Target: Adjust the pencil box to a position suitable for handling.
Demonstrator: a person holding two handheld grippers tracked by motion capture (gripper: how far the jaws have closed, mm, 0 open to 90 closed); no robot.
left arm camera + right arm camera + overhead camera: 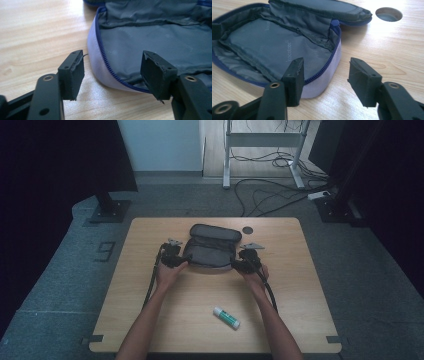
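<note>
An open pencil case (pixel 212 247) lies unzipped at the table's (pixel 300 285) far middle. The left gripper (pixel 112 75) straddles the case's left end, jaws apart, rim between them and unpinched. The right gripper (pixel 324 80) straddles its right end likewise. A glue stick (pixel 226 317) lies nearer the person than the case.

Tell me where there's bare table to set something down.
Free: the wide strips left and right of the open pouch, and the near edge around the glue stick. Crowded: the middle, where both hand-held grippers flank the pouch below the round hole.
</note>
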